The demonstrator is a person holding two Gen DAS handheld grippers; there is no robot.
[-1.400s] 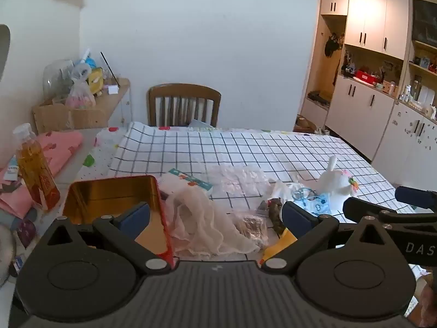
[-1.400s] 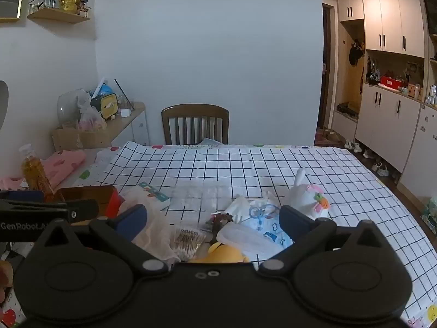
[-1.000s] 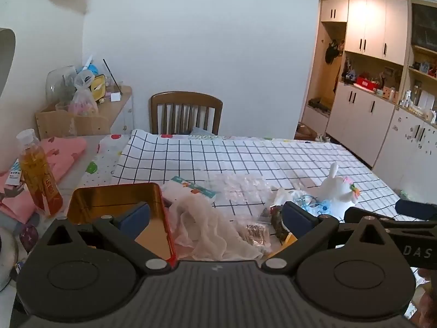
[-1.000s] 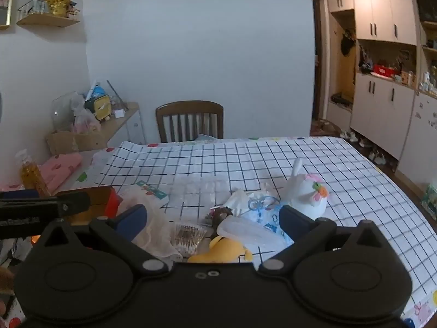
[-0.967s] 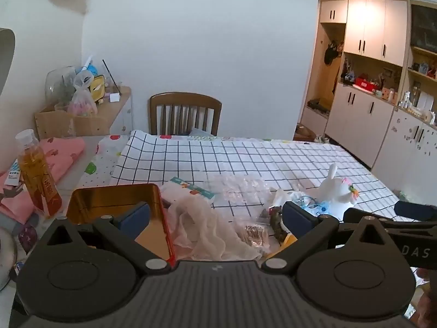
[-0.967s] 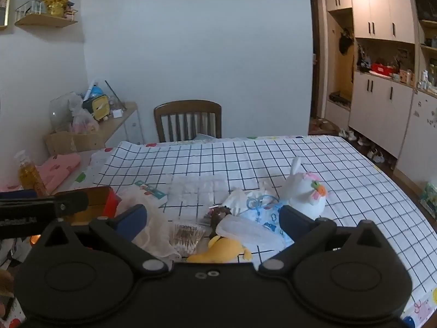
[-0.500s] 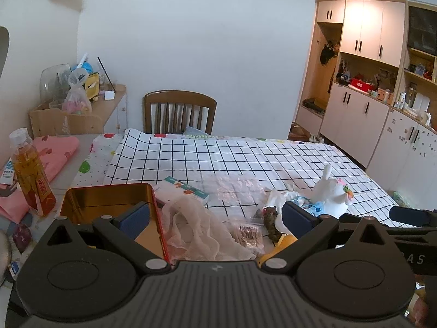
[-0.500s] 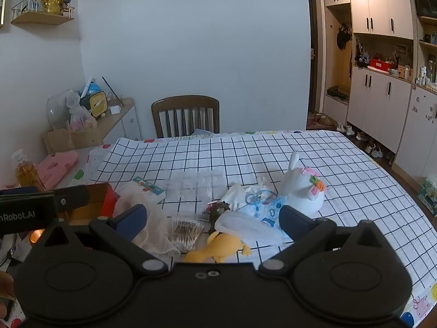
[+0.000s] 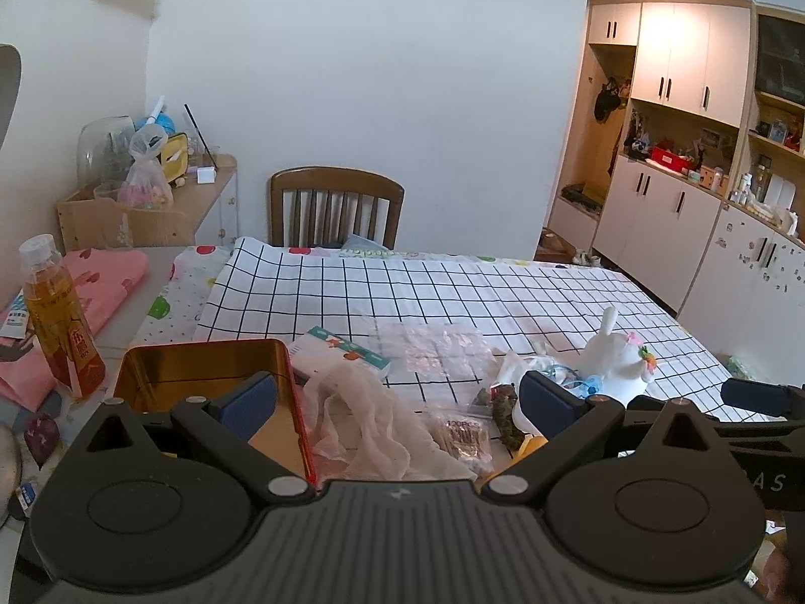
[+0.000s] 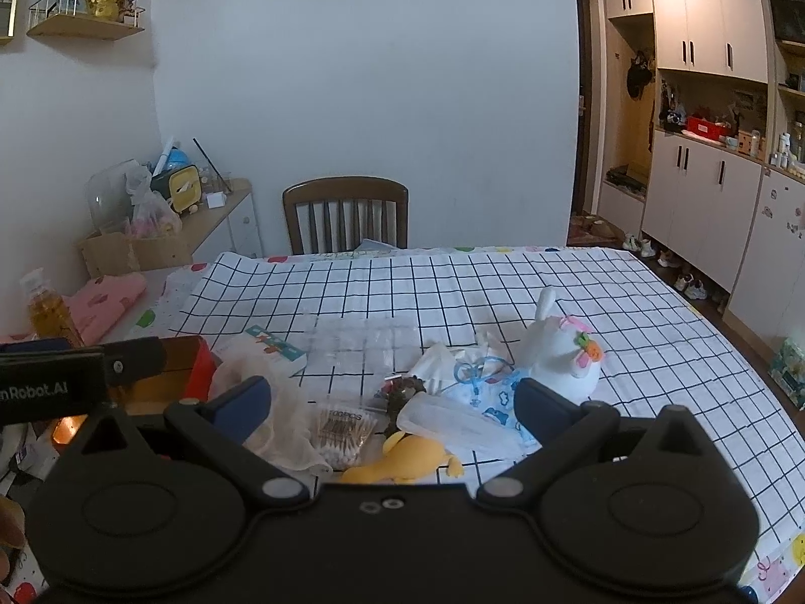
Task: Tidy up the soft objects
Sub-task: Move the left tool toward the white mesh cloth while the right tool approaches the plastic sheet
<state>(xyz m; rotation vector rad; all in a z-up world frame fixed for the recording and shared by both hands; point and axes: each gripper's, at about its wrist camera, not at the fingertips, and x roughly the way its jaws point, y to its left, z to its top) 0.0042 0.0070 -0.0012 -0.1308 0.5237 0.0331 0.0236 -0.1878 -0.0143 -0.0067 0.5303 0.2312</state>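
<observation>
Soft things lie heaped on the checked tabletop (image 10: 453, 282): gauzy white cloth (image 9: 372, 423) just right of the red tin (image 9: 201, 377), white plush bunny (image 10: 558, 357) farther right. Left tool (image 9: 397, 397) and right tool (image 10: 392, 397) hover spread wide, empty.

One bottle (image 9: 59, 319), one tin (image 9: 201, 377), one chair (image 9: 336, 206).

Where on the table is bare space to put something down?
The checked cloth is bare from the chair side down to the clear plastic sheet, and right of the white plush. The near edge is crowded: gauze, cotton swabs, yellow toy.
</observation>
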